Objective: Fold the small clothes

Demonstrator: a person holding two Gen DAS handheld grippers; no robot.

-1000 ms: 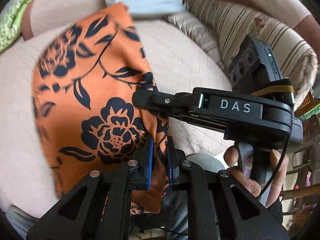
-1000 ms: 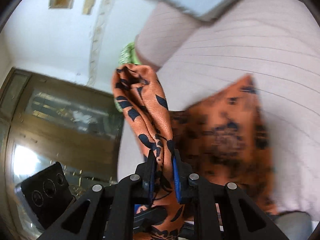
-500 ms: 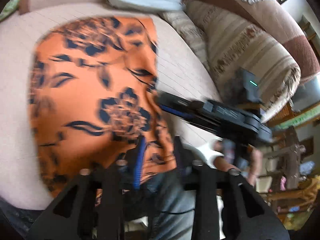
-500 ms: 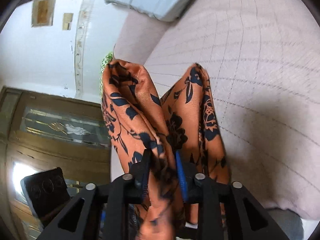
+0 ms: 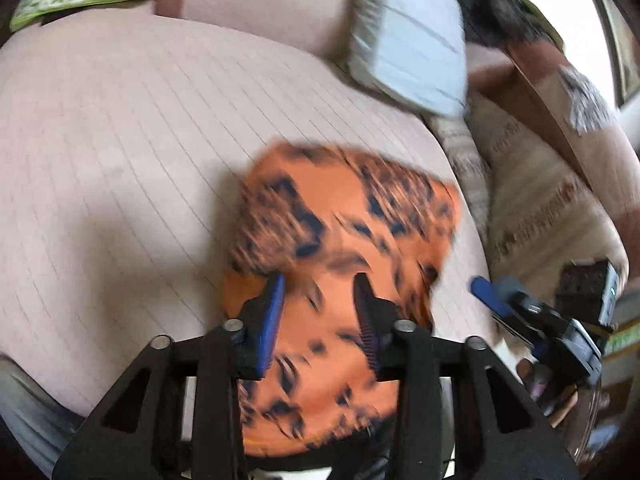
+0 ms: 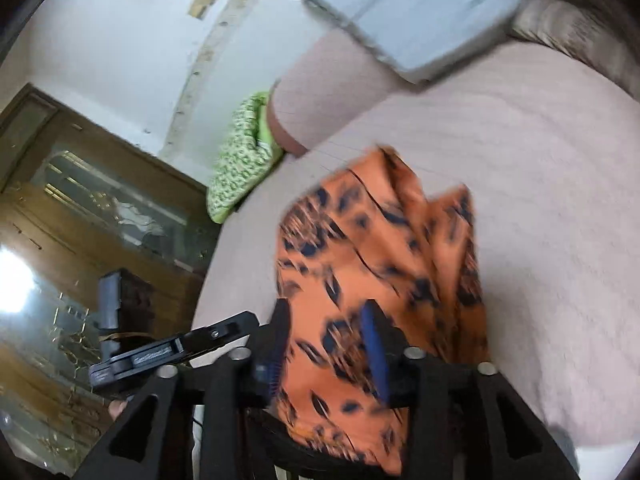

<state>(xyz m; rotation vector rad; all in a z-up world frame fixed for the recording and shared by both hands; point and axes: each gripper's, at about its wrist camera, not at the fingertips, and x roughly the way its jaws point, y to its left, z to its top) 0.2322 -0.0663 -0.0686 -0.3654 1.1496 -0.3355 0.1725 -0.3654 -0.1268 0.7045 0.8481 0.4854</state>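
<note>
- Because both sets of tongs are letting go at once, the orange floral cloth (image 5: 344, 240) seems to have just been laid down on the pale pink sofa seat (image 5: 120, 140), near its front edge, as a folded stack.
- The left gripper (image 5: 320, 312) has its jaws spreading; the cloth shows in the gap between the blue pads (image 5: 272, 312), but they do not press on it.
- The right gripper (image 6: 328, 344) is likewise opening, with the fabric lying between and below its fingers, not pinched.
- From the left wrist view the right gripper stands off the cloth's right edge, beside it, which suggests each tool took one side of the fold.
- My reading is that this placement keeps the fold's edges lined up while it drops flat.
- The cloth is bright orange with dark navy flowers and leaves, smooth and slightly glossy, probably slippery.
- From the left it reads as a roughly rectangular packet; from the right a top layer rises into two peaks (image 6: 400, 184), so the layers are not fully flat.
- Motion blur hides the finer pattern and the edges.
- A light blue cushion (image 5: 412, 40) and a green patterned cushion (image 6: 244, 148) sit well apart, at the back of the seat.
</note>
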